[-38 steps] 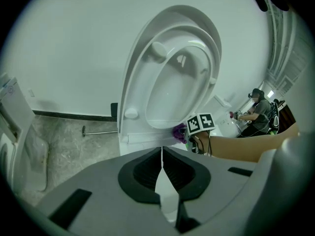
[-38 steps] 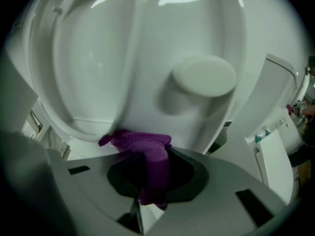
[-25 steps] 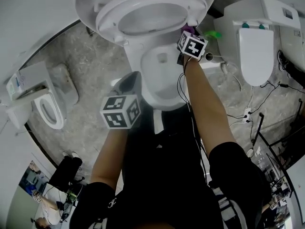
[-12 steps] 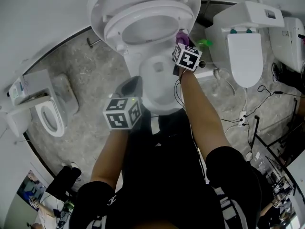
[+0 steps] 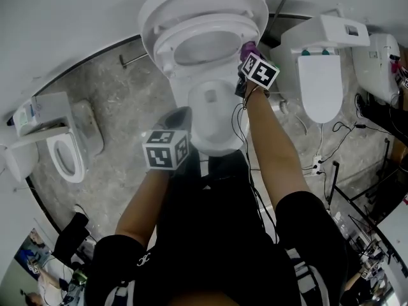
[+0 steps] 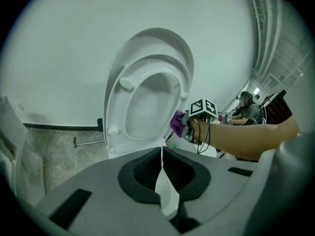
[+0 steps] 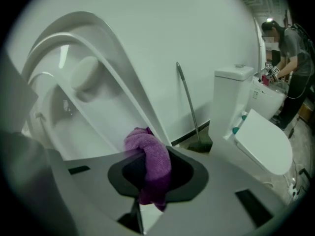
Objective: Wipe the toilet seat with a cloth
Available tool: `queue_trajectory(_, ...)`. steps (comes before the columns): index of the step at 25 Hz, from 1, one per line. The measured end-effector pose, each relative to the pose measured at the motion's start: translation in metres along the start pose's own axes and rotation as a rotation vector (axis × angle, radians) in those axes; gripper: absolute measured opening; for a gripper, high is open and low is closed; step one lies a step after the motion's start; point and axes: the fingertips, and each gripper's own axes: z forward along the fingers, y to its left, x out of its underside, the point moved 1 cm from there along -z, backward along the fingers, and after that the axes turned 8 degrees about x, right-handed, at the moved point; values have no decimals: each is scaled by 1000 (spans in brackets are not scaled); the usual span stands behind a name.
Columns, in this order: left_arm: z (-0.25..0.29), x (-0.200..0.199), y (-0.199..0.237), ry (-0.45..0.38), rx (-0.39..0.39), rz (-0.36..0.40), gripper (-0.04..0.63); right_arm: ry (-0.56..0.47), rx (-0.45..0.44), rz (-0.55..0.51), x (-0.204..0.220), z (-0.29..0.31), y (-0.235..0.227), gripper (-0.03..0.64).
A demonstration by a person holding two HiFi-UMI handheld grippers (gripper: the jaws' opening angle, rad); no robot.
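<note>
The toilet (image 5: 213, 116) is seen at the upper middle of the head view, with its seat (image 5: 167, 38) raised against the lid. The step in hand is judged to be a wipe along the seat's right-hand edge. It would best be done with the cloth (image 7: 150, 156) kept pressed to the rim and drawn along its curve in one steady pass, so that no stretch is skipped and the seat is not knocked down. The right tongs (image 7: 145, 178) are clamped on the purple cloth, whose bunched end appears to touch that edge. The left tongs (image 6: 161, 173) are closed fully on nothing and are held over the bowl's front, apart from the seat.
</note>
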Motion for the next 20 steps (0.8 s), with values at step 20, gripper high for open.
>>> queue_trajectory(20,-61,-84,-45,-135,37,102,9,-112,-51,27,-73,-116,36,80)
